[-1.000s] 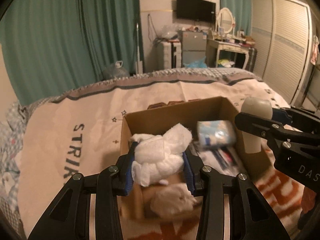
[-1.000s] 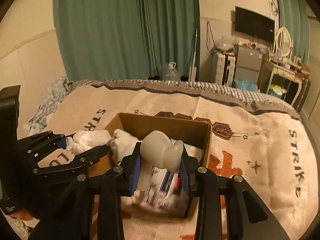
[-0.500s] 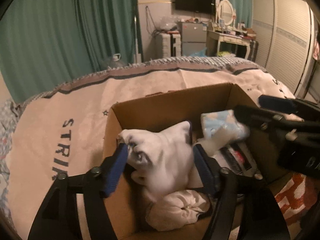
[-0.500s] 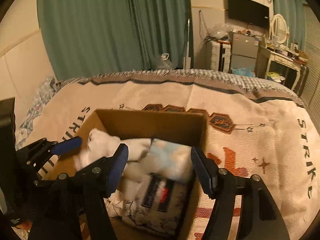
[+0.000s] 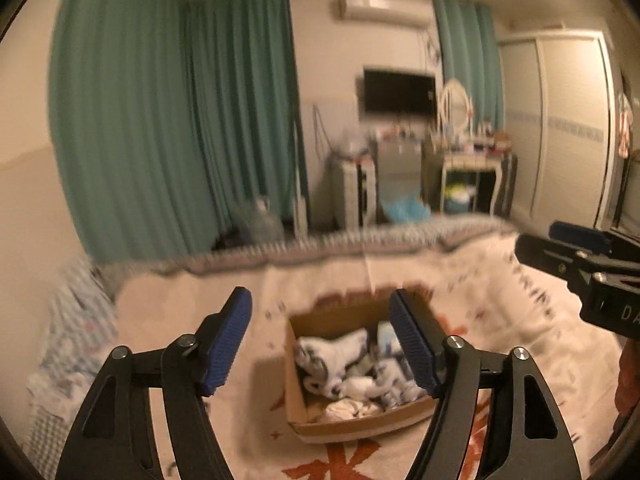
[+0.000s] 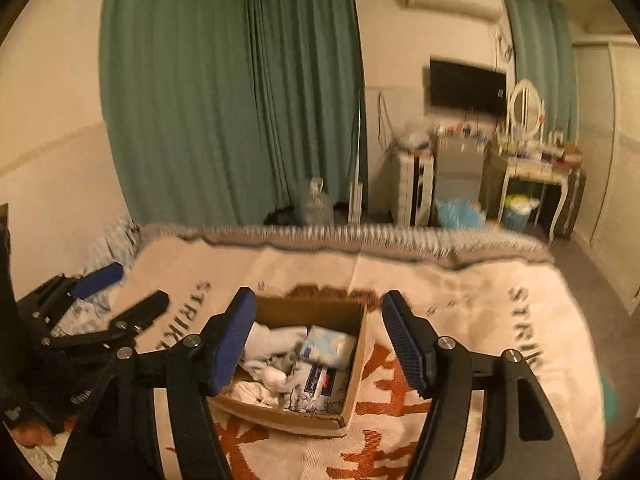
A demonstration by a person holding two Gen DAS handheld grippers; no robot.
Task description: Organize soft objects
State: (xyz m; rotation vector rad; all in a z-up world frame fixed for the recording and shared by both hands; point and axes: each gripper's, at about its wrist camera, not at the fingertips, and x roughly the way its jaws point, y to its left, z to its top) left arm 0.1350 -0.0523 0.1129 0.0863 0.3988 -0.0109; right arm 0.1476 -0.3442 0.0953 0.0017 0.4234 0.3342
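Observation:
A brown cardboard box [image 5: 304, 412] [image 6: 356, 364] sits on the bed blanket. It holds white soft cloths [image 5: 340, 350] [image 6: 276, 338], a light blue packet [image 6: 328, 342] [image 5: 386, 334] and a dark-printed pack [image 6: 320, 380]. My left gripper [image 5: 320, 340] is open and empty, raised well above and behind the box. My right gripper [image 6: 316, 338] is open and empty, also raised above the box. Each gripper shows at the edge of the other's view: the right one [image 5: 560, 246], the left one [image 6: 120, 292].
The box rests on a cream blanket with orange pattern and "STRIKE" lettering [image 6: 524, 332]. Beyond the bed's far edge are green curtains [image 6: 224, 100], a water jug [image 6: 316, 204], a cabinet, a vanity table [image 6: 532, 168] and a wardrobe [image 5: 560, 128].
Both grippers opened and let go of their loads, the white cloth and the pale soft object, into the box. Both then pulled up and back, so the box looks smaller.

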